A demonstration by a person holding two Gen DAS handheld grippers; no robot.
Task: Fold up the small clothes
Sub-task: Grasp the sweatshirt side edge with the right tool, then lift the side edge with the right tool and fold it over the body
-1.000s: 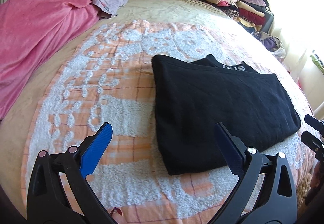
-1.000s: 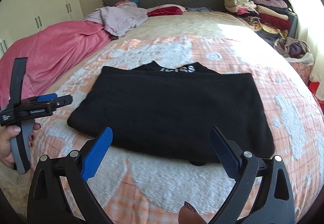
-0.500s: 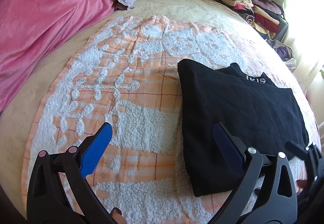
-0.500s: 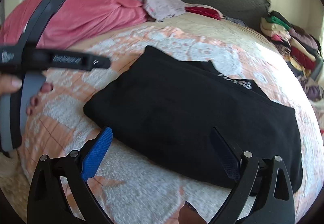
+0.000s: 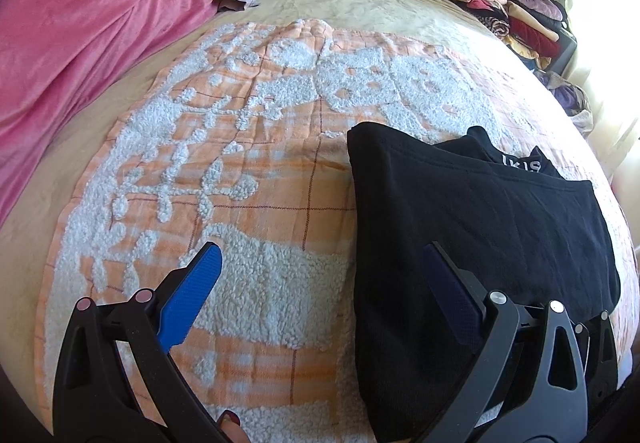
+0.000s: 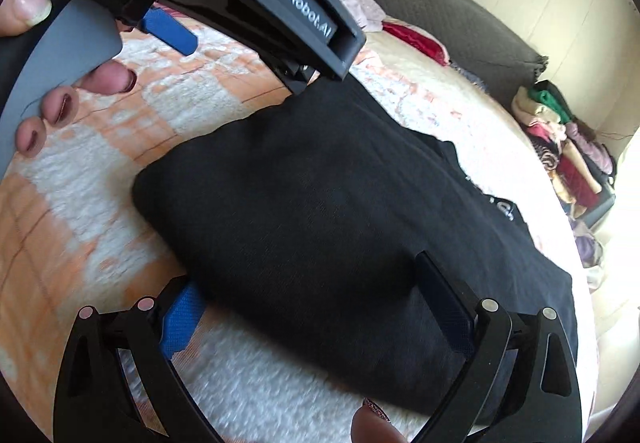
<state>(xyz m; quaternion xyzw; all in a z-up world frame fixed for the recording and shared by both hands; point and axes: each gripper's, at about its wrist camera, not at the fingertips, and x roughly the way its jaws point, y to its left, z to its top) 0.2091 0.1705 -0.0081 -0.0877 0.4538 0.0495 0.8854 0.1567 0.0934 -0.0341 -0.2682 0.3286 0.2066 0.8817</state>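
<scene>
Black garment (image 5: 472, 243) is seen folded flat on orange-and-white blanket (image 5: 248, 187) on bed | left hand-held gripper (image 5: 320, 271) is held wide open, empty, at its left edge | right hand-held gripper (image 6: 308, 299) is held wide open, empty, over its near edge

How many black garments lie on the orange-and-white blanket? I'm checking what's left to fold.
1: a folded black knit garment with white lettering at its collar, on the right part of the orange-and-white tufted blanket. More could be hidden beneath it.
</scene>
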